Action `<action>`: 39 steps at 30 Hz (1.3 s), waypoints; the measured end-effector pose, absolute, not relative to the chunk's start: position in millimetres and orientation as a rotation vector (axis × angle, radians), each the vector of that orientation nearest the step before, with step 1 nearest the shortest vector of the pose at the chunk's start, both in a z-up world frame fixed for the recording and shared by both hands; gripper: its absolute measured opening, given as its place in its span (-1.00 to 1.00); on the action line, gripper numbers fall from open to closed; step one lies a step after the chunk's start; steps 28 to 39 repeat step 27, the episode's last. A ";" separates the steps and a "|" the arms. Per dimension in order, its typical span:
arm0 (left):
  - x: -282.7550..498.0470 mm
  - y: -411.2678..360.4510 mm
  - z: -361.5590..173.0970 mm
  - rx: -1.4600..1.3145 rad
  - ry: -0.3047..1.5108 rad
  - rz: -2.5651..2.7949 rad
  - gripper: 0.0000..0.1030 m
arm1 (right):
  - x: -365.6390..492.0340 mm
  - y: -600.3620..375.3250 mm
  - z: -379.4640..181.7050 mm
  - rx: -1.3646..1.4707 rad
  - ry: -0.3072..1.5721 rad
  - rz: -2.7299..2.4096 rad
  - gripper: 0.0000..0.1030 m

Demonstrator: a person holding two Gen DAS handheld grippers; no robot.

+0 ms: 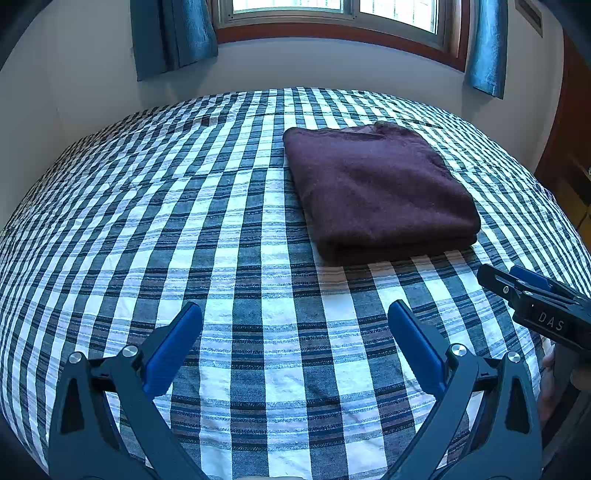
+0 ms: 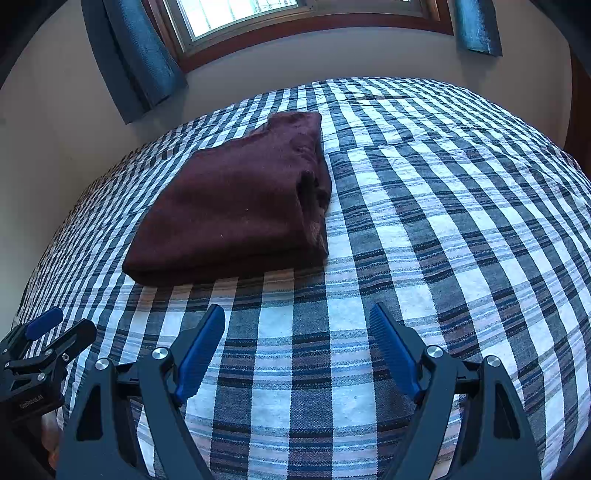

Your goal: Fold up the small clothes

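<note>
The folded maroon garment lies on the bed, beyond both the left gripper and the right gripper; jaws apart, empty.

Both cams ride the grippers, low over the bed, tilted down & facing the window; left view sits left of the sweater, w/ the right gripper at its right edge; right view sits to its right, left gripper at lower left; shared: bed, sweater, window, curtains.
</note>
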State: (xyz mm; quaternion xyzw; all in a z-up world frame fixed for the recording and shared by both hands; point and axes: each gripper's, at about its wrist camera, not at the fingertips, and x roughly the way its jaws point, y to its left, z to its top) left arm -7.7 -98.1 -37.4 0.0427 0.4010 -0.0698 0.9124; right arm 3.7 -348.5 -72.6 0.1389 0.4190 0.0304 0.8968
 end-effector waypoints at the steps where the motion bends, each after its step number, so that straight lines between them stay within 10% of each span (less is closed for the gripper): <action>1: -7.2 -97.9 -37.9 0.086 0.829 -0.142 0.95 | 3.6 -348.3 -72.7 0.287 0.868 0.063 0.54; 39: 63.1 -57.4 -13.3 -0.042 0.791 -0.171 0.95 | 27.6 -370.2 -57.6 0.356 0.835 0.103 0.54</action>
